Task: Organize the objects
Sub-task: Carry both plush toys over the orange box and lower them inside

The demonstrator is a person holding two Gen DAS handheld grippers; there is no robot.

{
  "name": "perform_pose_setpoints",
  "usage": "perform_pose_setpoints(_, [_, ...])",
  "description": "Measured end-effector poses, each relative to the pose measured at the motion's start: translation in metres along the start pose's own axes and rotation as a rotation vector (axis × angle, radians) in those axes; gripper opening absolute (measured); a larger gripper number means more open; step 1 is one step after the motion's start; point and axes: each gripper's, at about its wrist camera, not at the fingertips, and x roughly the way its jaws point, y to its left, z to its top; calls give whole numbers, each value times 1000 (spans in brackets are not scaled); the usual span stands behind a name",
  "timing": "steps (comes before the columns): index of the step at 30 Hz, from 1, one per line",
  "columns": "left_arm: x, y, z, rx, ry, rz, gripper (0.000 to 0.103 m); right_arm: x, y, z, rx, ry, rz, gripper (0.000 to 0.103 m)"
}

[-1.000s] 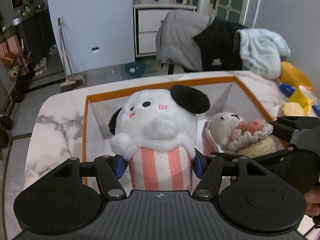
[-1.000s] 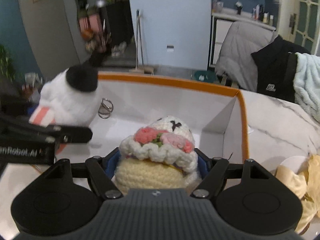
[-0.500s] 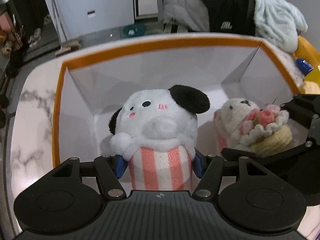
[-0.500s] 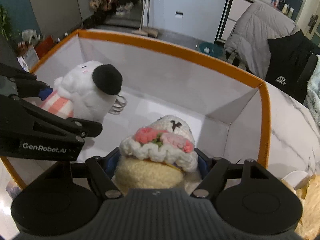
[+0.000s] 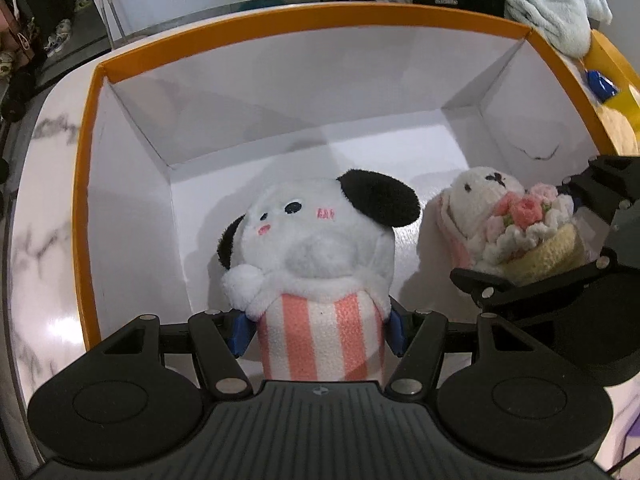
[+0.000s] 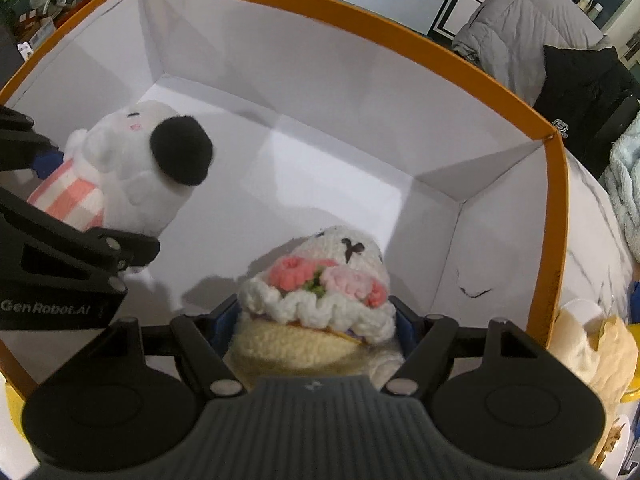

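My left gripper (image 5: pixel 318 330) is shut on a white plush dog (image 5: pixel 320 248) with black ears and a pink-striped body. It hangs inside an orange-rimmed white box (image 5: pixel 280 20), low over the floor. My right gripper (image 6: pixel 316 326) is shut on a crocheted bunny (image 6: pixel 320 292) with pink flowers and a cream base, also inside the box (image 6: pixel 360 4), to the right of the dog. In the right wrist view the dog (image 6: pixel 132 168) and the left gripper's black finger (image 6: pixel 92 248) appear at the left. In the left wrist view the bunny (image 5: pixel 516 224) sits at the right.
The box stands on a white marble table (image 5: pixel 36 200). A light blue towel (image 5: pixel 552 4) and dark jackets (image 6: pixel 580 80) hang on chairs beyond. Yellow items (image 5: pixel 616 80) and a cream cloth (image 6: pixel 596 352) lie right of the box.
Both grippers tipped downward and sank into the box with their toys. The view swung from the room beyond to the box's white floor and walls.
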Motion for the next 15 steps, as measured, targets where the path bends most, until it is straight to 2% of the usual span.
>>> perform_pose_setpoints(8, [-6, -9, -35, 47, 35, 28, 73, -11, 24, -29, -31, 29, -5, 76])
perform_pose_setpoints(15, [-4, -11, -42, 81, 77, 56, 73, -12, 34, -39, -46, 53, -22, 76])
